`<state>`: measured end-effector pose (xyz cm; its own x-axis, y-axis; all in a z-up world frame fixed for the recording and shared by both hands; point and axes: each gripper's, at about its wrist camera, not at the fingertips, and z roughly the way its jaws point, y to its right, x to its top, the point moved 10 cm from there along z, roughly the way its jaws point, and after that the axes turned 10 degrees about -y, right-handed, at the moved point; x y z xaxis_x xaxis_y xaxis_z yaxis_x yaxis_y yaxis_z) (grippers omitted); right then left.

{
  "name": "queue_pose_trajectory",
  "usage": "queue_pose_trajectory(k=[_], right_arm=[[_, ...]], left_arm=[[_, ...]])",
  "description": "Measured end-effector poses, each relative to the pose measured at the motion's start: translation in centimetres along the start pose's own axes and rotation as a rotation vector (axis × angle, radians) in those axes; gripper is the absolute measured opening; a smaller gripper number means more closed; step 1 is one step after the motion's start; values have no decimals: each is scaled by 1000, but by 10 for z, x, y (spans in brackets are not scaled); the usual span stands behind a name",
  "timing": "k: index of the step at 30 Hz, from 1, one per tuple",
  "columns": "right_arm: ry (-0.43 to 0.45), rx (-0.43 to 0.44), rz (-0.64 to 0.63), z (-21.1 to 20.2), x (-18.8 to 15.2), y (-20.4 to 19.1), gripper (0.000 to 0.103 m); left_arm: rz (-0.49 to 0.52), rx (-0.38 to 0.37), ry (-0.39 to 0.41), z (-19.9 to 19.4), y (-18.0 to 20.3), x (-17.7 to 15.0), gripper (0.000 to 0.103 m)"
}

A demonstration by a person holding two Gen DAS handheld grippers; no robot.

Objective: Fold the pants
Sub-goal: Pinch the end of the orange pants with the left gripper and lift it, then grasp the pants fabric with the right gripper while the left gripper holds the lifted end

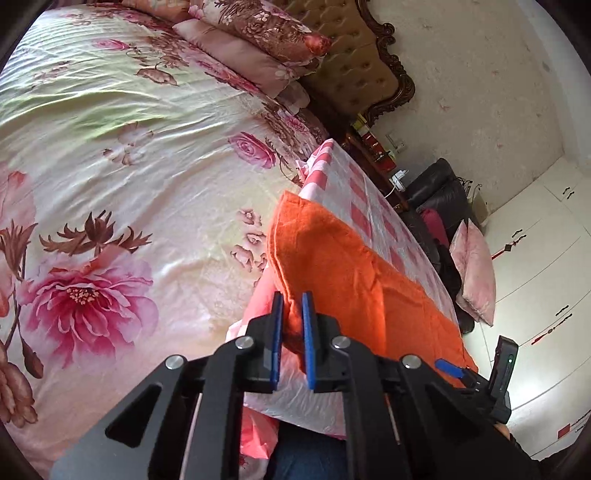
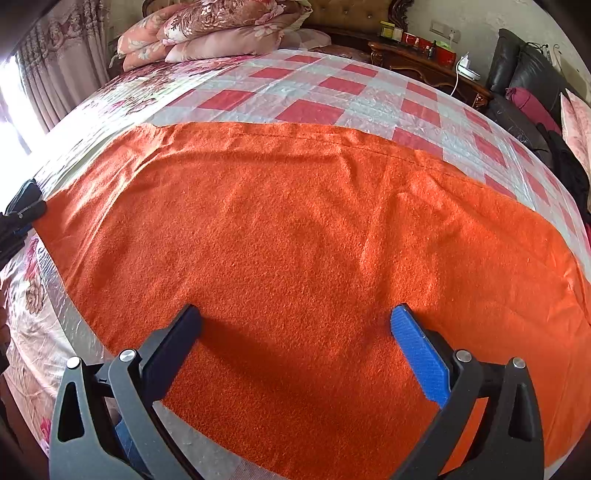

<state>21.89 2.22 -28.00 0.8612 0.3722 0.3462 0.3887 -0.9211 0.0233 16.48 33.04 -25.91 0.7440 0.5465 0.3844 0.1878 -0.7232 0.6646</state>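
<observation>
The orange fleece pants (image 2: 295, 236) lie spread flat on a red-and-white checked plastic sheet (image 2: 310, 85) on the bed. In the left wrist view the pants (image 1: 343, 266) run away from me along the bed's right side. My left gripper (image 1: 292, 302) is shut on the near left edge of the pants, with a fold of orange cloth pinched between the blue pads (image 1: 308, 332). My right gripper (image 2: 295, 317) is open wide, its fingers (image 2: 417, 347) resting just over the near part of the pants, holding nothing. The left gripper also shows at the far left of the right wrist view (image 2: 22, 214).
A floral bedspread (image 1: 110, 166) covers the bed to the left. Pillows (image 2: 207, 33) are stacked at the headboard (image 1: 354, 66). A bedside table (image 2: 424, 55) with small items, a black leather chair (image 2: 524, 81) and white wardrobes (image 1: 546, 266) stand to the right.
</observation>
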Motion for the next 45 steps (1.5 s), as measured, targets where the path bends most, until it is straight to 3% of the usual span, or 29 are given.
queue_pose_trajectory(k=[2, 5, 8, 12, 14, 17, 21, 24, 31, 39, 41, 43, 44, 45], right_arm=[[1, 0, 1, 0, 0, 0, 99], [2, 0, 0, 0, 0, 0, 99], [10, 2, 4, 0, 0, 0, 99], [-6, 71, 35, -3, 3, 3, 99], [-8, 208, 96, -10, 8, 4, 99], [-3, 443, 222, -23, 21, 13, 99], [-75, 811, 315, -24, 40, 12, 99], [-158, 1100, 323, -19, 49, -3, 98], [-140, 1131, 251, -24, 59, -19, 98], [-170, 961, 182, -12, 58, -45, 98], [-183, 937, 168, -7, 61, -53, 87], [-211, 894, 159, 0, 65, -59, 52], [-214, 863, 156, 4, 69, -60, 42], [-206, 821, 147, 7, 74, -60, 22]], left_arm=[[0, 19, 21, -7, 9, 6, 9], [61, 108, 49, -16, 34, 14, 9], [149, 262, 65, -17, 66, 18, 9], [380, 484, 85, -1, 125, 13, 9], [506, 595, 87, 16, 151, 6, 10], [682, 706, 66, 49, 183, -16, 10], [935, 779, 22, 95, 221, -66, 9], [1051, 776, -11, 117, 236, -102, 9], [1136, 727, -62, 131, 242, -142, 9], [1097, 691, 8, 121, 253, -139, 9], [1110, 680, 11, 120, 255, -144, 9], [1123, 669, 11, 119, 258, -151, 9], [1127, 662, 12, 118, 260, -154, 9], [1128, 658, 16, 117, 262, -157, 9]])
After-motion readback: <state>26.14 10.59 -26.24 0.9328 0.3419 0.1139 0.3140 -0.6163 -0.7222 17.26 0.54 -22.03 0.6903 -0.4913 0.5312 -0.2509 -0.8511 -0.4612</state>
